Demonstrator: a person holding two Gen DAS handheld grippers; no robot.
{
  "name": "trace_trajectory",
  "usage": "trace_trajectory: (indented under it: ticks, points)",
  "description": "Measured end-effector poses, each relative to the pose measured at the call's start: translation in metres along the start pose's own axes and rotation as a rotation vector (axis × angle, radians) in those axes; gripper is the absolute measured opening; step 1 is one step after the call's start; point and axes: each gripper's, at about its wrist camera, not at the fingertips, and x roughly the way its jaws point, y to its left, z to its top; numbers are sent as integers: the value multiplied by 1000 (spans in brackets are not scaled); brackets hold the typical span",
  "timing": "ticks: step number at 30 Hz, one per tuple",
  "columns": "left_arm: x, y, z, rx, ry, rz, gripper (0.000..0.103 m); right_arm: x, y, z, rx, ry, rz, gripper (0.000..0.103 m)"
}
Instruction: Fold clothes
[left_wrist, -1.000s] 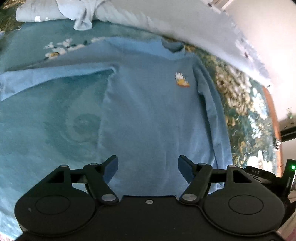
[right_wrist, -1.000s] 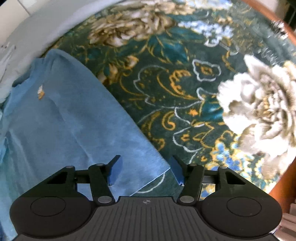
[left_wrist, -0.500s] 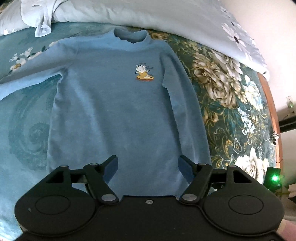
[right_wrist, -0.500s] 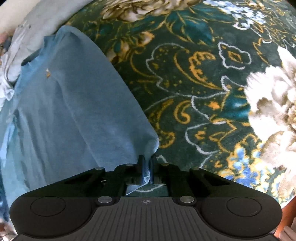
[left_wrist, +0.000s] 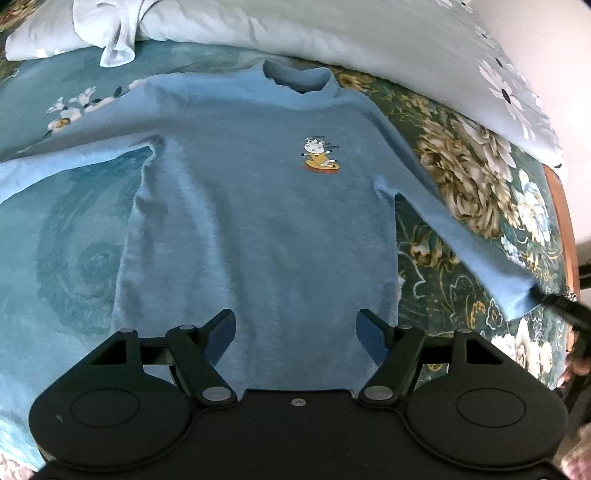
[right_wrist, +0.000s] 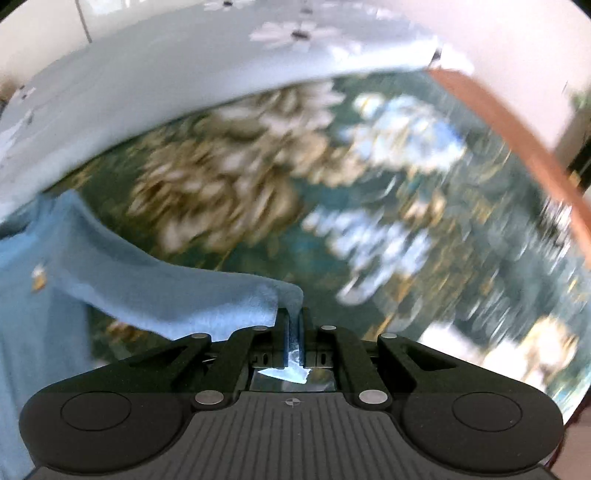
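1. Two large textiles filled the scene: a dark floral bedspread and, along its far edge, a pale grey quilt with white flowers.
2. On the bedspread lay the blue long-sleeved top, front up and flat, collar toward the quilt, hem near the left gripper.
3. The top's left sleeve lay stretched out to the side on the cover.
4. The other sleeve was raised off the bedspread, its cuff clamped between the closed fingers of the right gripper.
5. The left gripper hung above the hem with its jaws wide apart, grasping nothing.
6. My judgement: the step in hand was handling this sleeve. The next move probably calls for carrying the cuff over the body and laying it flat without dragging the shoulder.
7. Only the left view showed the whole garment and the small cartoon print sharply; only the right view showed the pinch on the cuff, though its background was blurred.
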Motion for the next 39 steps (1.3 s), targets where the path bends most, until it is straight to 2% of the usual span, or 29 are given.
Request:
trace_trajectory:
  ticks: [5, 12, 15, 17, 19, 21, 25, 30, 36, 39]
  points:
    - [4, 1, -2, -22, 4, 15, 70, 21, -1, 14, -102, -25, -83, 4]
    - [10, 4, 5, -58, -23, 29, 70, 67, -2, 8, -102, 94, -103, 4]
    - [10, 6, 14, -67, -46, 31, 70, 67, -1, 5, -91, 99, -99, 5]
    - [9, 10, 23, -60, -74, 38, 70, 58, 1, 5, -93, 72, -87, 13]
    - [7, 15, 36, -49, -109, 46, 71, 47, 4, 10, -105, 36, -76, 34]
    - [3, 23, 52, -31, -153, 55, 74, 33, 9, 18, -119, -6, -66, 37]
    - [-3, 41, 92, 67, -243, 91, 77, 20, 36, 48, -193, -89, 2, 43]
    - [6, 58, 143, 234, -318, 152, 78, 42, 110, 86, -360, -102, 157, 45]
    - [50, 63, 176, 549, -313, 209, 78, 71, 200, 130, -557, -111, 341, 45]
    - [75, 69, 183, 696, -300, 227, 78, 97, 237, 141, -597, -68, 380, 45]
